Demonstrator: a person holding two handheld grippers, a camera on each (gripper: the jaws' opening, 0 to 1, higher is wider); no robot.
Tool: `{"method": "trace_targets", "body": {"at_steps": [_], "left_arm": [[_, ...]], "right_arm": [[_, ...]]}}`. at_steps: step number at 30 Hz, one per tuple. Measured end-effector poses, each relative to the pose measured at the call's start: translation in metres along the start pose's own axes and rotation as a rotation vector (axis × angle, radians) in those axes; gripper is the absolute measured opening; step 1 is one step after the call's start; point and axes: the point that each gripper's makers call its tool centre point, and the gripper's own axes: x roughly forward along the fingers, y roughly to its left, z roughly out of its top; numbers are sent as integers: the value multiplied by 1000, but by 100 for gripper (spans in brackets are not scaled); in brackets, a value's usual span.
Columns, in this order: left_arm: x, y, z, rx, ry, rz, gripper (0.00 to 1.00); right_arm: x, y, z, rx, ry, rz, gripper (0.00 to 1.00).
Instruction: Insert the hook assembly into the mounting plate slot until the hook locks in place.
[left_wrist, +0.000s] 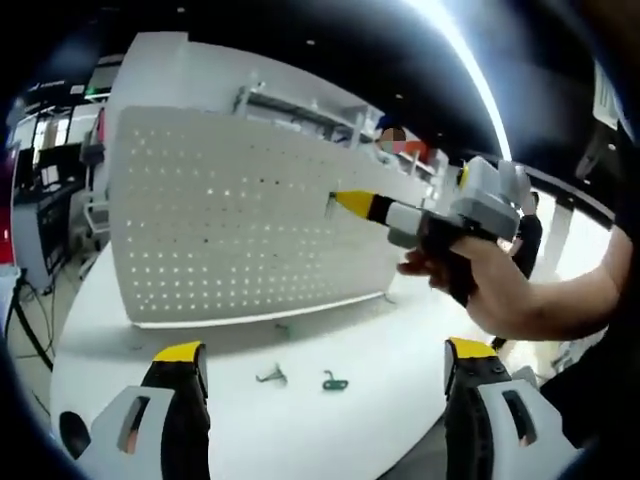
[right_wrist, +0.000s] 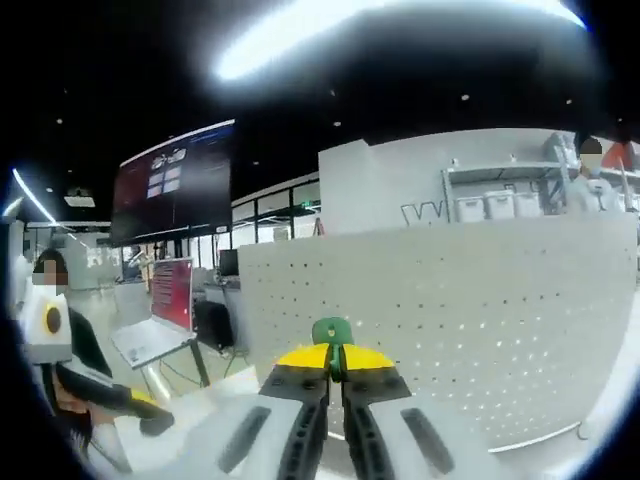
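Green hook (right_wrist: 332, 331) pinched between the right gripper (right_wrist: 335, 362)'s yellow-tipped jaws, held up in front of the white pegboard (right_wrist: 470, 320), near its left part in the right gripper view. From the left gripper view, that same right gripper (left_wrist: 350, 203) reaches in from the right, a hand (left_wrist: 490, 285) wrapped around it, tip right at the pegboard (left_wrist: 240, 215) face; contact not clear. Left gripper (left_wrist: 325, 352) low over the white table (left_wrist: 330, 420), jaws spread wide, nothing between them. Two spare hooks on the table between its jaws: one grey (left_wrist: 271, 377), one green (left_wrist: 334, 382), just beside each other.
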Motion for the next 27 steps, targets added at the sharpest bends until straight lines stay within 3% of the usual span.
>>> {"method": "trace_targets", "body": {"at_steps": [11,27], "left_arm": [[-3,16,-3,-19,7,27,100],[6,21,-6,-22,19,19,100]], "right_arm": [[32,-47,17,-2,-40,-98,0],[55,-103,33,29,-84,-244,0]]}}
